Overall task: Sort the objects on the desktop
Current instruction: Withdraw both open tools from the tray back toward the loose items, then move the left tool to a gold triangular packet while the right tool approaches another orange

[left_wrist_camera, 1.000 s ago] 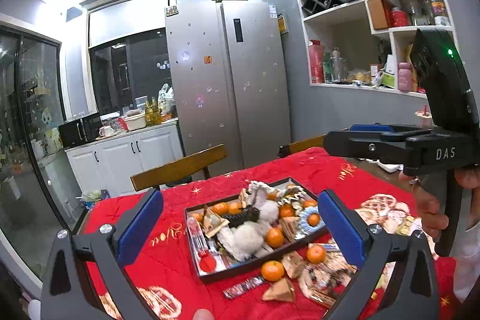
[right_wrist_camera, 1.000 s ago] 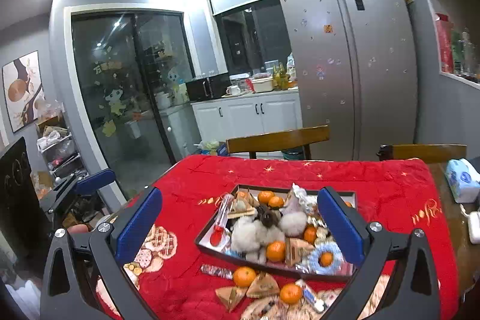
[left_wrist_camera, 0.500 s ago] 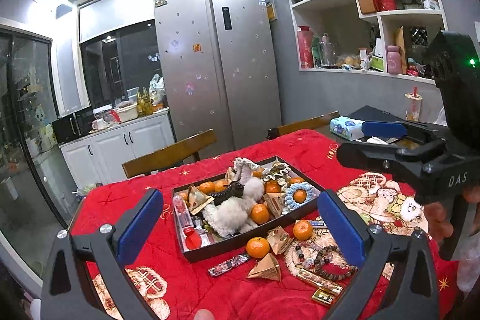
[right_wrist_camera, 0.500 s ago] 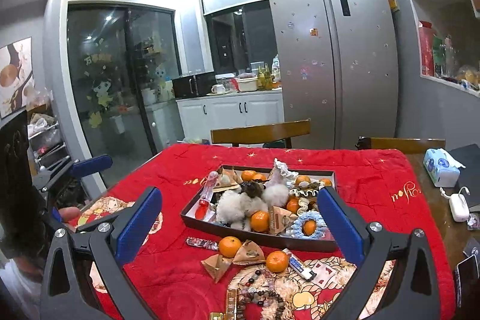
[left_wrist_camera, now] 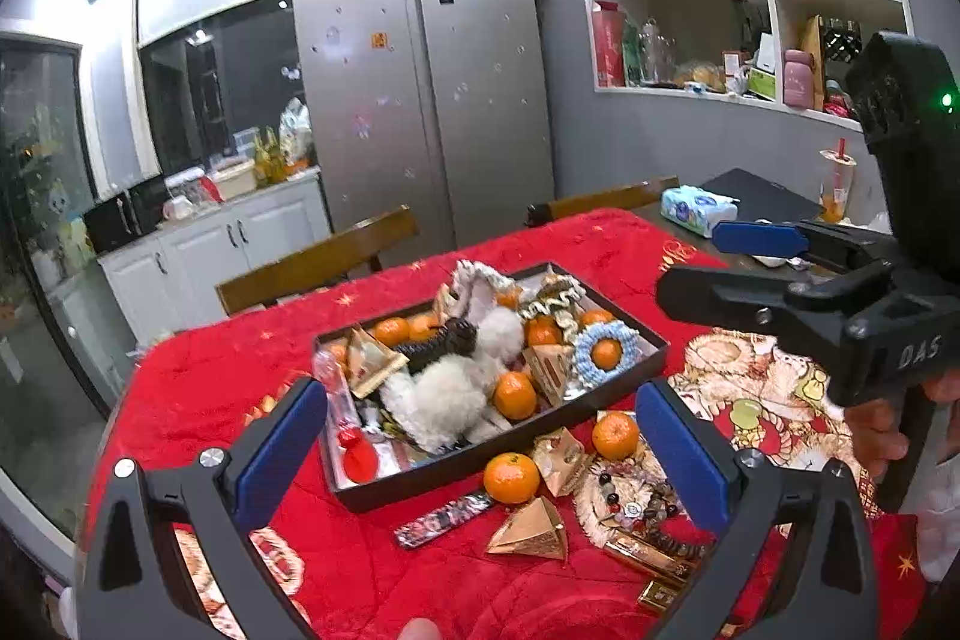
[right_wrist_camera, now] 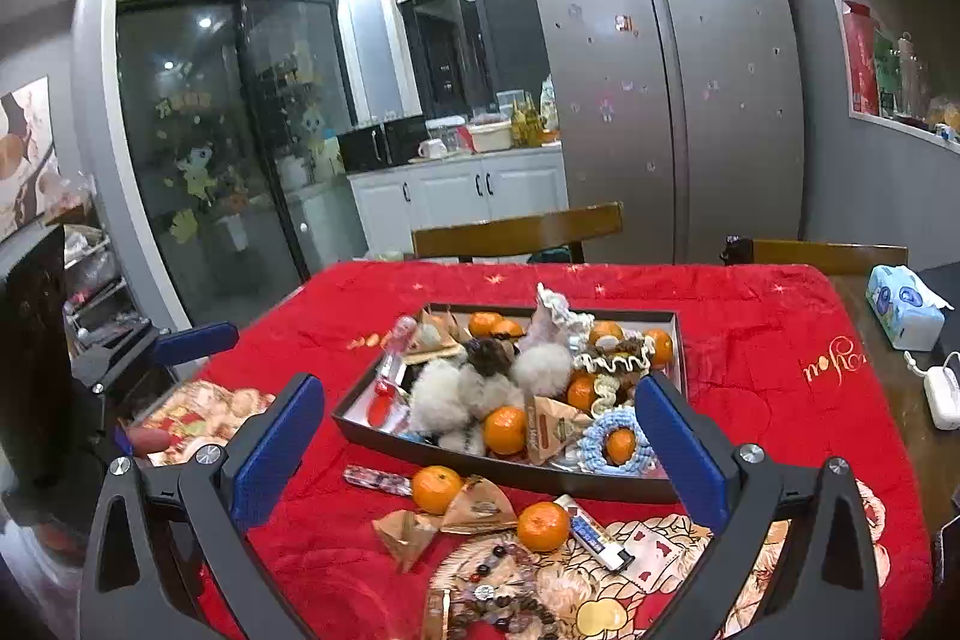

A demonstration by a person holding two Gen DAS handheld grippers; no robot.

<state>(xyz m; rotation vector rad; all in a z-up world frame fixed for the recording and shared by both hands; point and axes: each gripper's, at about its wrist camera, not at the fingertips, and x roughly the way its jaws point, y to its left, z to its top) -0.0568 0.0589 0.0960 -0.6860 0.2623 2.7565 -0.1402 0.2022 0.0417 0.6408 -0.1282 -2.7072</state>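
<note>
Two grippers are held above a table covered with a red cloth (left_wrist_camera: 204,382), and both are spread wide with nothing between the blue pads.

Left wrist view: the left gripper (left_wrist_camera: 480,436) is held with its fingers apart. Beyond its left pad, a dark tray (left_wrist_camera: 444,472) is seen, loaded with tangerines, white pompoms (left_wrist_camera: 444,394), a blue crocheted ring (left_wrist_camera: 606,352) around a tangerine, and wrapped snacks. Between the pads and nearer than the tray, a patterned bar (left_wrist_camera: 444,511), a loose tangerine (left_wrist_camera: 511,477) and a gold pyramid packet (left_wrist_camera: 531,526) lie on the cloth. Just inside the right pad, a second tangerine (left_wrist_camera: 615,436) and a bead bracelet (left_wrist_camera: 636,505) are found. Further right, the right gripper (left_wrist_camera: 708,268) is visible, gripped by a hand (left_wrist_camera: 888,424), its fingers likewise parted and empty.

Right wrist view: at far left, the left gripper (right_wrist_camera: 168,358) is partly visible. The right gripper (right_wrist_camera: 480,436) frames the same tray (right_wrist_camera: 540,475) ahead. Nearer than the tray, two tangerines (right_wrist_camera: 437,489) and gold packets (right_wrist_camera: 444,517) lie between the pads, with a small white-and-blue tube (right_wrist_camera: 591,532) toward the right pad. A tissue pack (right_wrist_camera: 903,307) rests on bare wood beyond the right pad.
</note>
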